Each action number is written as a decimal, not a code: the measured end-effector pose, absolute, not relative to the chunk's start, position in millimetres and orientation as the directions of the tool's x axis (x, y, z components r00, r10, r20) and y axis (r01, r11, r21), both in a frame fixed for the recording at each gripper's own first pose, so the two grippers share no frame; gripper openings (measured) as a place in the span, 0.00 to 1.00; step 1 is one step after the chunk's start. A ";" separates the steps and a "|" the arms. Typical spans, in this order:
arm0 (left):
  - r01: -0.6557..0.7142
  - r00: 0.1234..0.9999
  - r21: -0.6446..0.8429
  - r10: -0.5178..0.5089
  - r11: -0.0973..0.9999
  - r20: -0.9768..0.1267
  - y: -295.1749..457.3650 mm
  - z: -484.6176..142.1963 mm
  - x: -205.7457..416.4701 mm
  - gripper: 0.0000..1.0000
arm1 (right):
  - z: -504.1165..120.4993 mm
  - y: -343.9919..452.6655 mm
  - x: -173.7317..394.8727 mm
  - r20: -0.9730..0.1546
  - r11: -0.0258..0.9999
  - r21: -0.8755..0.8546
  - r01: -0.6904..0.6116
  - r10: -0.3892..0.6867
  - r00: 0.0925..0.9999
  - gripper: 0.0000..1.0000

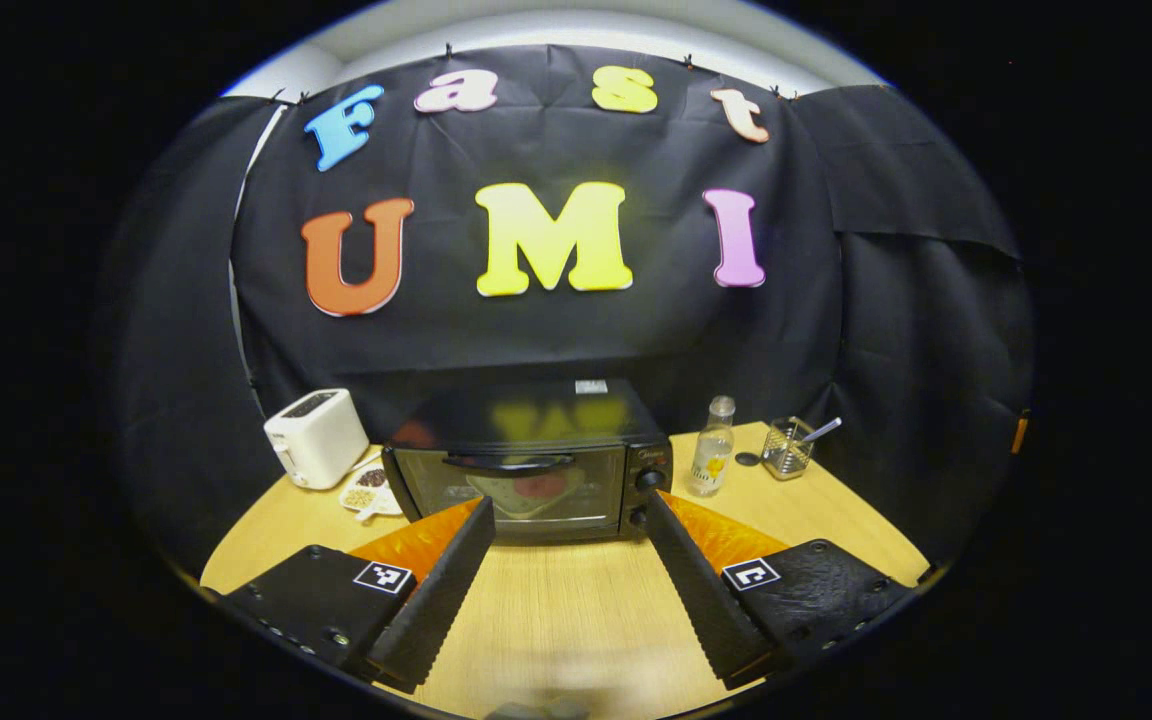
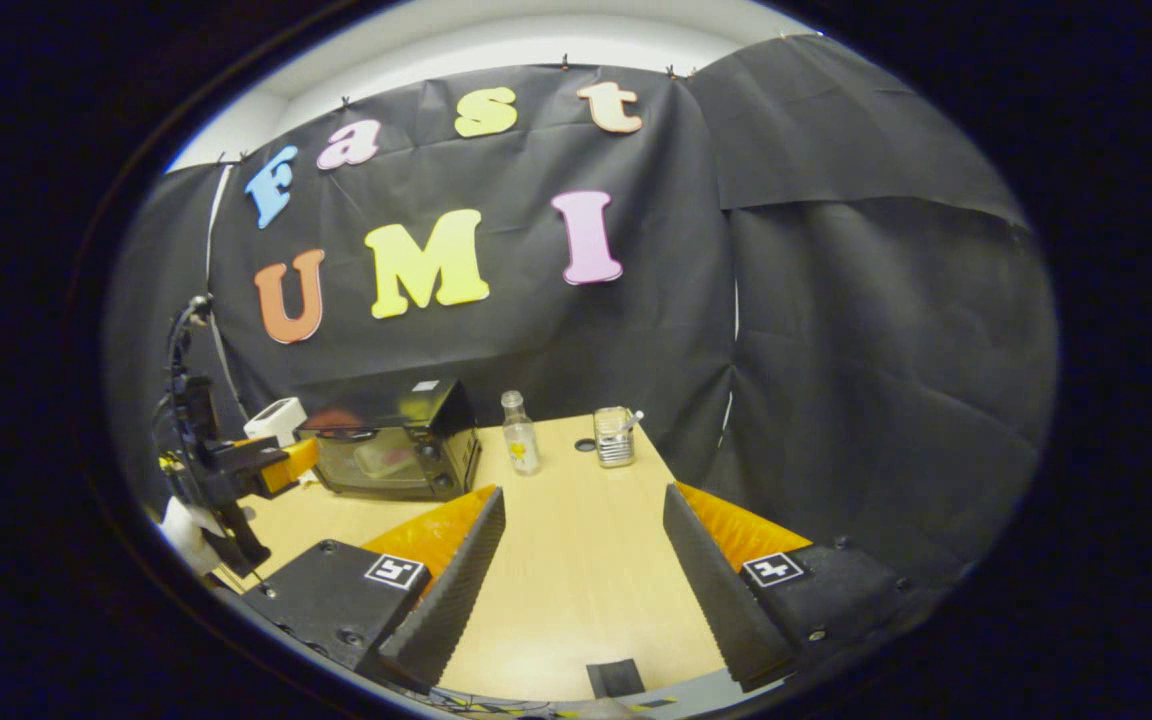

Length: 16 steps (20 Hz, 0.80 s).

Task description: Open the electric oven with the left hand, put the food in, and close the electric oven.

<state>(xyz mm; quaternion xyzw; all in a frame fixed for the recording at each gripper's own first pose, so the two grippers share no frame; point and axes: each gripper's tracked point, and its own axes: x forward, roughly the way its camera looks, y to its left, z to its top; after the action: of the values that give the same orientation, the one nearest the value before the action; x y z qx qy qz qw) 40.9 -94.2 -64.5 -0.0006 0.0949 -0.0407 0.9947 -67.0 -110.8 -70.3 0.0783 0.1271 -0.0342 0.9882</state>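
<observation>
Since the oven (image 1: pixel 531 470) at twelve o'clock of the spread, empty left gripper (image 1: pixel 566 590) looks heavy and rigid, its closed glass door is best taken by the stiff handle (image 1: pixel 508 462) on top; the right gripper (image 2: pixel 581 580) gapes too.

Oven (image 1: pixel 536 470) ahead of me, black, boxy, at back of wooden table against cloth wall. Door shut, upright; dark bar handle (image 1: pixel 508 462) across top of glass. Two knobs (image 1: pixel 648 480) stacked on panel at its right side. Glossy top. Through glass I see food (image 1: pixel 526 490): pale plate or dish with reddish item, blurred, cannot tell what. In right gripper view, oven (image 2: pixel 391 440) sits far left on table, seen at angle, door closed.
</observation>
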 end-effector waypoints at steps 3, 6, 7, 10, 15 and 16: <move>0.032 0.993 0.012 -0.030 0.999 -0.113 -89.0 -16.1 -24.5 0.96 | -59.2 -112.7 -88.8 -0.223 0.989 0.147 0.025 0.008 0.975 0.96; -0.023 0.997 0.028 0.025 0.999 -0.074 -80.3 9.8 -89.8 0.96 | -47.6 -116.5 -112.8 -0.173 0.991 0.130 -0.029 0.052 0.984 1.00; -0.038 0.997 0.032 0.040 0.999 -0.063 -75.1 15.3 -110.3 0.96 | -45.5 -117.1 -120.3 -0.157 0.991 0.125 -0.045 0.064 0.986 1.00; -0.073 0.995 0.045 0.075 0.996 -0.059 -60.6 23.4 -164.4 0.96 | -45.5 -120.3 -138.8 -0.137 0.992 0.109 -0.058 0.073 0.988 1.00; -0.115 0.992 0.029 0.116 0.993 -0.051 -30.7 26.9 -203.4 0.96 | -28.7 -117.0 -159.6 -0.087 0.993 0.104 -0.056 0.065 0.994 1.00; -0.111 0.992 0.021 0.112 0.994 -0.051 -26.6 27.2 -206.9 0.96 | -24.9 -115.3 -163.2 -0.079 0.993 0.108 -0.048 0.057 0.995 1.00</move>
<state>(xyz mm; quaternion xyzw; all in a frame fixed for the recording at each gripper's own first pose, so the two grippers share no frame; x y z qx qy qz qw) -206.9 -26.6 27.2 0.0089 0.0259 0.0558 0.9981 -163.2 -115.3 -24.9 0.0533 0.0408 0.0262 0.9974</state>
